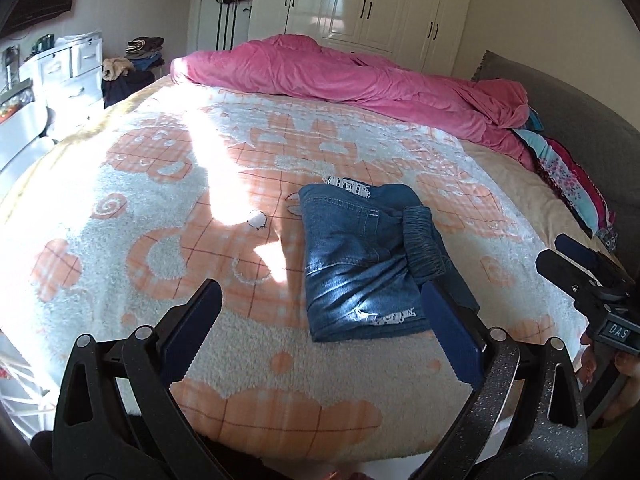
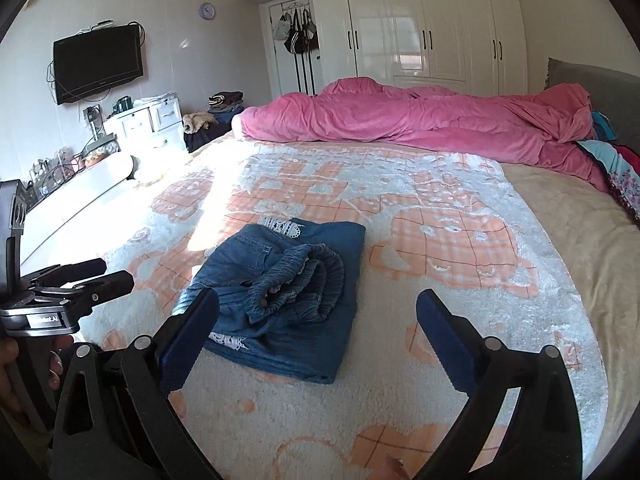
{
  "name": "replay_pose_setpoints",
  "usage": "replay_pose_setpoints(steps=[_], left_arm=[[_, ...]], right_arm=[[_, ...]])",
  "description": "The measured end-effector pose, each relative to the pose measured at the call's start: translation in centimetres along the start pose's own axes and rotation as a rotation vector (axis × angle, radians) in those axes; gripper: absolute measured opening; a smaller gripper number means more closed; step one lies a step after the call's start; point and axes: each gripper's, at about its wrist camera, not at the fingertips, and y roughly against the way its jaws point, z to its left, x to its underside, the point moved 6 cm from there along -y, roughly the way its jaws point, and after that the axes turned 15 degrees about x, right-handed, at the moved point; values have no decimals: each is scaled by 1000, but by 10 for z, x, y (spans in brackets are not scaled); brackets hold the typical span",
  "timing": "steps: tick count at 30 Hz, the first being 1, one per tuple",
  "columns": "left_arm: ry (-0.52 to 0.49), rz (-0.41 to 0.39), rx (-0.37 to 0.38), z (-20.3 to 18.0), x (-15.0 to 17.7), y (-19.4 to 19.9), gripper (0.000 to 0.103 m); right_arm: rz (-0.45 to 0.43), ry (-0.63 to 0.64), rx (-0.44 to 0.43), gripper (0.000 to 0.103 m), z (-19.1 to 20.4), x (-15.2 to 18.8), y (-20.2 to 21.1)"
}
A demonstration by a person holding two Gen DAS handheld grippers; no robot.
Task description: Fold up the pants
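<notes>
Blue denim pants (image 1: 360, 256) (image 2: 288, 292) lie folded into a compact bundle on the orange-and-white blanket (image 1: 180, 240) (image 2: 440, 240), elastic waistband bunched on top. My left gripper (image 1: 320, 300) hovers open just in front of the bundle, its right finger near the bundle's right edge, nothing held. My right gripper (image 2: 316, 312) is also open and empty above the bundle's near edge. Each gripper shows in the other's view: the right gripper (image 1: 576, 260) at the right edge, the left gripper (image 2: 100, 276) at the left edge.
A rumpled pink duvet (image 1: 360, 76) (image 2: 420, 120) lies across the far side of the bed. Colourful bedding (image 1: 568, 176) is piled by the grey headboard (image 2: 592, 92). White drawers (image 2: 148, 120), a wall TV (image 2: 98, 64) and white wardrobes (image 2: 428, 28) surround the bed.
</notes>
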Motion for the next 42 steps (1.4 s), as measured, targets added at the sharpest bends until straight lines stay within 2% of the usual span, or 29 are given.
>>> replay_pose_setpoints(steps=[12,19,28,42], left_arm=[[-2,44,-32,-4,48,7,93],[38,77,-30,1,68,6,94],[53,102,-24,3,76,-1,94],[57,110,-28,3,77,-2,94]], right_arm=[[29,11,11,98,-4,30,17],[80,10,19,98,-4,58,16],[157,-5,24,98,-6,84,1],[156,0,25,98,-6,83,0]])
